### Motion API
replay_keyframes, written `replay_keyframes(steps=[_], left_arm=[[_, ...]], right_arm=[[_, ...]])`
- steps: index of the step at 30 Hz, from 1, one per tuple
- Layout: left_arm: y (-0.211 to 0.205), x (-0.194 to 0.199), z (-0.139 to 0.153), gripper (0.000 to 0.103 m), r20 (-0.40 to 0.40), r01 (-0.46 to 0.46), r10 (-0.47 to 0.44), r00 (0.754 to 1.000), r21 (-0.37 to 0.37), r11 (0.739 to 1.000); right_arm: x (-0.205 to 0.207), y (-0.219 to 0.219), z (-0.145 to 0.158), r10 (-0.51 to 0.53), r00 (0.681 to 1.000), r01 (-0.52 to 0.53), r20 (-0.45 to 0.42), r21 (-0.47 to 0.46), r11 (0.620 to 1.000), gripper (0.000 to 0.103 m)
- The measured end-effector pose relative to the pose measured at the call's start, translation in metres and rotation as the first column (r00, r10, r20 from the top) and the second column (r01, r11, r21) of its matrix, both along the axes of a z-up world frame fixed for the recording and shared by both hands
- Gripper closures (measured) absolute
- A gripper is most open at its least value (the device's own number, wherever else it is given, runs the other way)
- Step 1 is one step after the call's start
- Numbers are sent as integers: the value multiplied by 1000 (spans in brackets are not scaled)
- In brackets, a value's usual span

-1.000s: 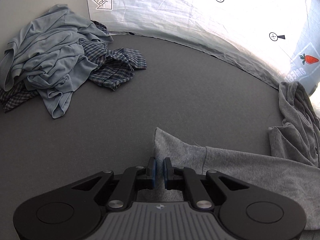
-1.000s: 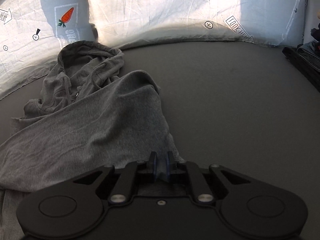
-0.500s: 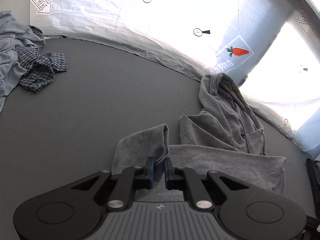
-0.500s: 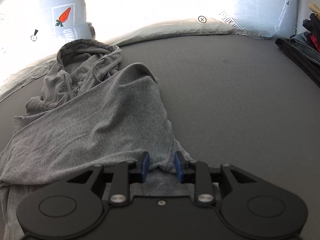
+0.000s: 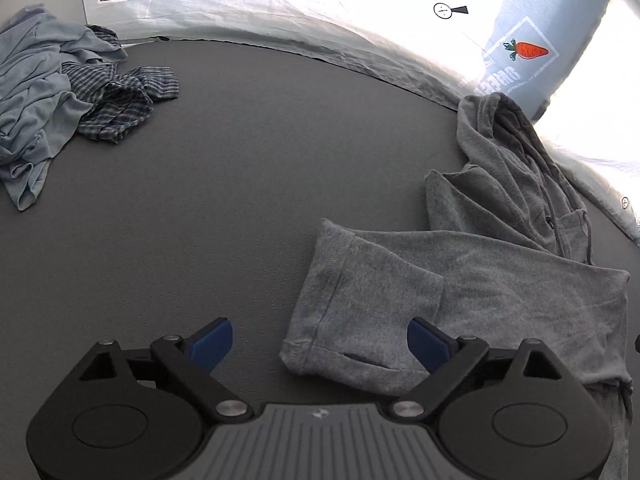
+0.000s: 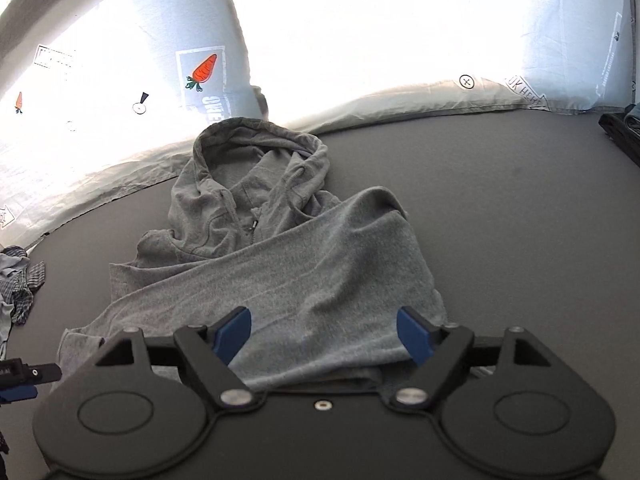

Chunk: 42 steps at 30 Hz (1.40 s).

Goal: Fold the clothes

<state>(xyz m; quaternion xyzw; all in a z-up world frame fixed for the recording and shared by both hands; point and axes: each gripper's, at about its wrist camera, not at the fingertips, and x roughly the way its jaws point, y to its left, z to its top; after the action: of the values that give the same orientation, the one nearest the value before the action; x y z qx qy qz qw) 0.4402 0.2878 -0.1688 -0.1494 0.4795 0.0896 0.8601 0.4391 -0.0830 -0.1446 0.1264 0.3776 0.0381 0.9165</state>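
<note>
A grey zip hoodie [image 5: 516, 256] lies on the dark grey table, hood towards the far edge, a sleeve folded across its body. The sleeve cuff [image 5: 352, 320] rests flat in front of my left gripper [image 5: 320, 344], whose jaws are opening wide and press on nothing. In the right wrist view the same hoodie [image 6: 288, 256] spreads ahead. My right gripper [image 6: 324, 330] hovers over its near edge with jaws opening; cloth lies below them, not pinched. The tip of the left gripper [image 6: 24, 378] shows at the lower left.
A heap of light blue and checked shirts [image 5: 68, 92] lies at the far left of the table [image 5: 260, 168]. A white printed sheet [image 5: 320, 12] backs the table. Dark folded clothes [image 6: 624, 128] sit at the far right edge.
Both grippers went from shut on the grey cloth to wide open, letting the sleeve and hem drop flat. The left view swung back leftward; the right gripper rose.
</note>
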Motion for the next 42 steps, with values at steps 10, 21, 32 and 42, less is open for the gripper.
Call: replay_keyframes(steps=[10,21,32,42], left_arm=[[21,-13,-14,0,-52,-37,40,998,53,998],[11,-8,-18,0,-86,-12,22,996,115,993],[10,-11,-19,0,-64,-5,13,998,126,992],[6,-13,-17,0,-65,8,0,998,127,992]], right_arm=[[59,89,-33,346,931,-221,-117,573,789,68],[93,146,-71,403,864,-143,-303,621,771,75],[98,181,-65,479,825,-288,-301,505,814,92],[64,180,-25,544,825,-469,-157,349,812,99]])
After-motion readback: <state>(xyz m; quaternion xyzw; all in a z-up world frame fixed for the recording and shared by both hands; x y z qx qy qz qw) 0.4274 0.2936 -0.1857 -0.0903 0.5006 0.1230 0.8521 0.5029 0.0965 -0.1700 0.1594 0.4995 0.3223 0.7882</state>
